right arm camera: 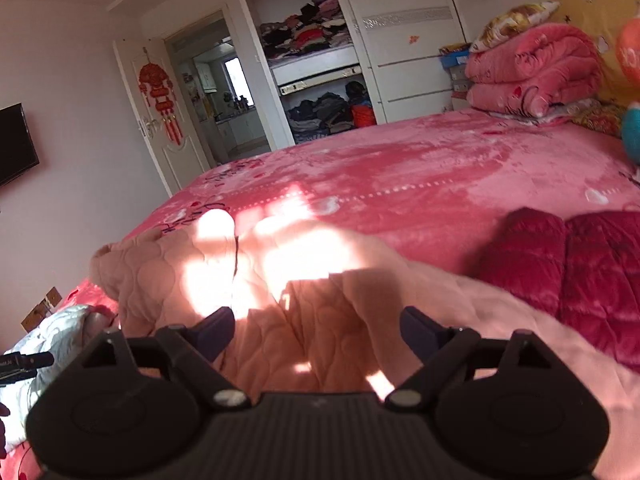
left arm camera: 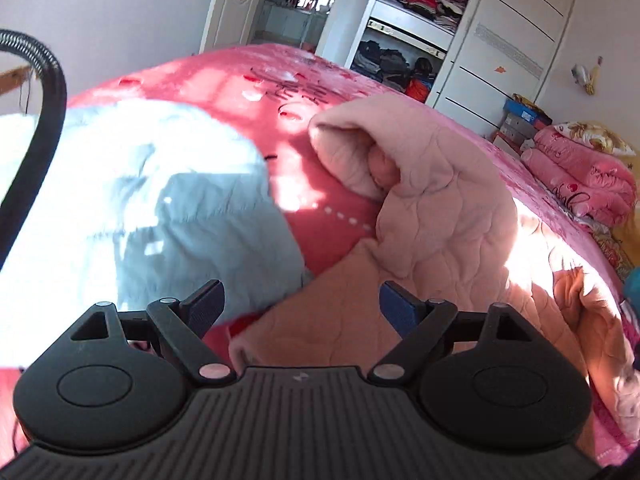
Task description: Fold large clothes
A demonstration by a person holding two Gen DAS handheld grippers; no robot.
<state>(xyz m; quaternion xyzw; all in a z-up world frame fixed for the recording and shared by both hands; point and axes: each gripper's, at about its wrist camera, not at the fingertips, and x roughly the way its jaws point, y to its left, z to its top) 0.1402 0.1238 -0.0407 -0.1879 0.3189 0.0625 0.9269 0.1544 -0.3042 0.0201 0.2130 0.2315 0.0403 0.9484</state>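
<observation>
A pink quilted garment lies crumpled on the red-covered bed, sunlight across it. Both the left gripper and right gripper hover just above the garment, jaws wide apart and holding nothing. A pale blue garment lies beside it; a crimson jacket touches its far edge.

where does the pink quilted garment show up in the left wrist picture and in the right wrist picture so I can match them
Left wrist: the pink quilted garment fills the centre and right, its sleeve end curled toward the grey-blue padded garment on the left.
Right wrist: the same garment spreads across the lower middle, just ahead of the open right gripper.
Shared landmark: the open wardrobe with piled clothes, beyond the bed.
</observation>
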